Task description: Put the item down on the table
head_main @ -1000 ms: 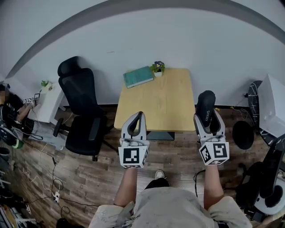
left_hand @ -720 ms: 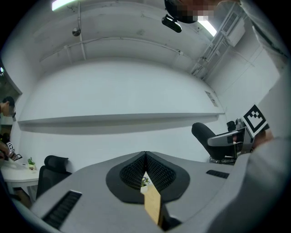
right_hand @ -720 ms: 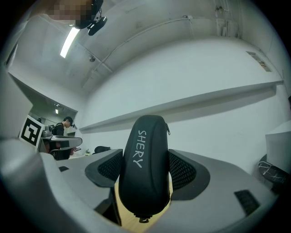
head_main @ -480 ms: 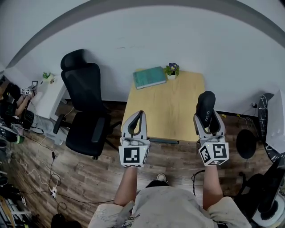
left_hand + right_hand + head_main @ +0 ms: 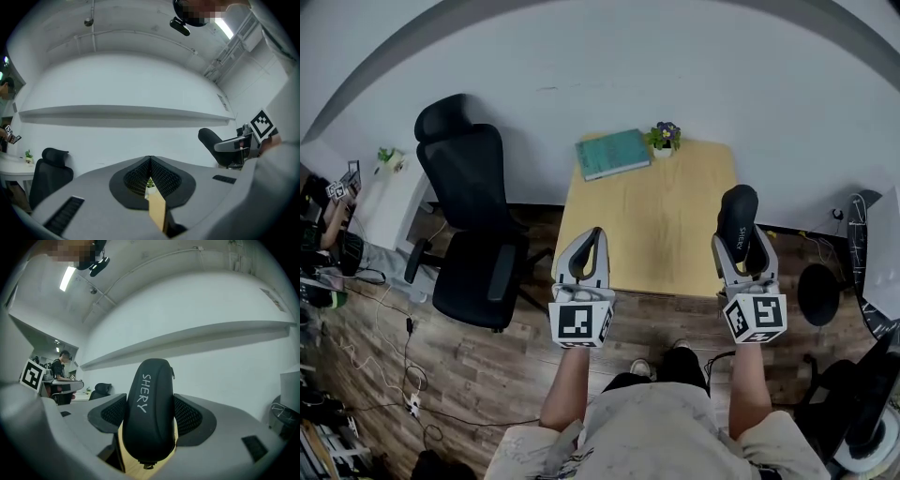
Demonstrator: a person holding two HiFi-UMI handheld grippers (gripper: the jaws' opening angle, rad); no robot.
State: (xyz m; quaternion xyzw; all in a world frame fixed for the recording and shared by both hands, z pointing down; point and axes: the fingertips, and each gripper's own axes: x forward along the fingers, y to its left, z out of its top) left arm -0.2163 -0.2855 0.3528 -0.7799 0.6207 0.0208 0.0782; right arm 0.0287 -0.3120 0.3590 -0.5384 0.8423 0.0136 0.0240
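Right gripper view: our right gripper (image 5: 151, 417) clamps a black oval zippered case (image 5: 153, 387).
Left gripper (image 5: 150, 161): our jaws pressed together, empty.
Light wooden table (image 5: 647, 220): centre frame.

Light wooden worktop (image 5: 652, 225), centre of frame, far edge against the white wall. At its upper left corner, a teal book (image 5: 613, 154) lies flat and slightly askew. Just right of the book, a small potted plant (image 5: 664, 137) stands upright, purple flowers.
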